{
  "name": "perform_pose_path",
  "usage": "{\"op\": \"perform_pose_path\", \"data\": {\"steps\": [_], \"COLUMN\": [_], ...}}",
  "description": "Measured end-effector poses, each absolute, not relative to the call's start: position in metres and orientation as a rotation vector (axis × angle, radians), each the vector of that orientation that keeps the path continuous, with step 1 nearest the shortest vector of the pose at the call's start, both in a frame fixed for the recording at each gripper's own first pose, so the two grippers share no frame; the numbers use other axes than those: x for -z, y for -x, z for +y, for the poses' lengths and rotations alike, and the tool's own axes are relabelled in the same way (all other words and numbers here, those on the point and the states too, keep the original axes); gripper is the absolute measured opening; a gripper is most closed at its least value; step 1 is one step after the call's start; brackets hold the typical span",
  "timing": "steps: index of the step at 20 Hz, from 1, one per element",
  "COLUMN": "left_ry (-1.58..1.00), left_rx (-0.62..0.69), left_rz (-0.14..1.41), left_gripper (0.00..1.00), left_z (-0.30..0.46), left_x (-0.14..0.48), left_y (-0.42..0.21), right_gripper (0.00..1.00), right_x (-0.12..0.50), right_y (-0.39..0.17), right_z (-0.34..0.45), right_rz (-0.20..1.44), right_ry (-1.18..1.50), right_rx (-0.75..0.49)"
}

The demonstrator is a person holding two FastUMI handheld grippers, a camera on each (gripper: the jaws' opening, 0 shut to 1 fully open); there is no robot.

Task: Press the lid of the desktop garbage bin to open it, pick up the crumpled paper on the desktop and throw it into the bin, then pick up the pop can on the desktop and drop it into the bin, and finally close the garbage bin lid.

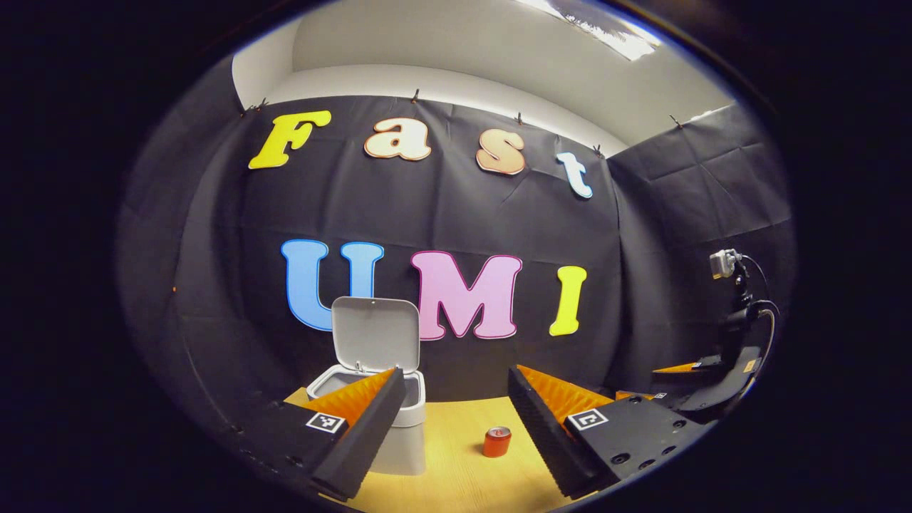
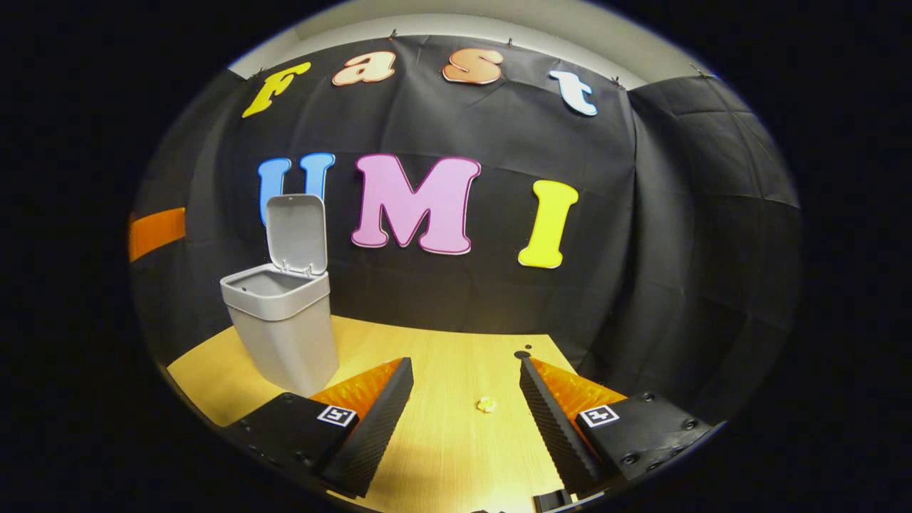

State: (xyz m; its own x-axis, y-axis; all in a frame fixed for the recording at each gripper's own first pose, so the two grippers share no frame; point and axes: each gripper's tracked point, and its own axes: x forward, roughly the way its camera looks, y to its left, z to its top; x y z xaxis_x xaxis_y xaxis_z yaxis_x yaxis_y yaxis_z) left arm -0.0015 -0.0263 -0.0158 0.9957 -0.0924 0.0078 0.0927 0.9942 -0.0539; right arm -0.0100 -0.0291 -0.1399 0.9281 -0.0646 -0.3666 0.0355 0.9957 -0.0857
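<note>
Wooden tabletop (image 2: 442,442) ahead, bin (image 2: 285,335) near its left edge, lid (image 2: 296,235) up. Both my grippers, left (image 1: 456,427) and right (image 2: 463,420), gape empty. Paper (image 2: 486,404) sits between my right fingers, mid-table; can (image 1: 497,442) waits. Next, I reckon: lower, pinch paper.

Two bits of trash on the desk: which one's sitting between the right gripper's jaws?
The paper, a small pale crumpled wad on the desk ahead of the open right gripper. The red can stands upright before the left gripper.

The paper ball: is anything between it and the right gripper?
Nothing visible. The crumpled paper lies on bare table ahead of the open right gripper, between its fingers' line. The bin stands off left, lid up.
</note>
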Motion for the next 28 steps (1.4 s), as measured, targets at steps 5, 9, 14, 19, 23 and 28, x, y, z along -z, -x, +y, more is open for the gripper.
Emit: {"op": "perform_pose_path", "data": {"steps": [5, 9, 14, 19, 23, 28], "left_ry": [0.073, 0.067, 0.041, 0.035, 0.015, 0.032], "left_rx": [0.049, 0.001, -0.029, -0.078, -0.092, -0.118], "left_rz": [0.044, 0.107, 0.182, 0.222, 0.260, 0.294], "left_gripper": [0.97, 0.98, 0.97, 0.97, 0.97, 0.98], "left_z": [-0.009, 0.004, 0.011, 0.009, 0.001, -0.009], "left_x": [0.037, 0.059, 0.081, 0.094, 0.108, 0.118], "left_y": [0.004, -0.001, -0.017, -0.037, -0.051, -0.063], "right_gripper": [0.97, 0.97, 0.98, 0.98, 0.98, 0.98], "right_x": [0.190, 0.251, 0.332, 0.404, 0.444, 0.473], "right_y": [-0.019, -0.052, -0.083, -0.098, -0.107, -0.114], "right_z": [-0.044, -0.073, -0.091, -0.100, -0.109, -0.114], "right_rz": [0.524, 0.698, 0.870, 1.058, 1.134, 1.191], "right_ry": [0.033, 0.054, 0.064, -0.034, -0.047, -0.084], "right_rx": [0.054, 0.107, 0.104, 0.124, 0.150, 0.162]}}
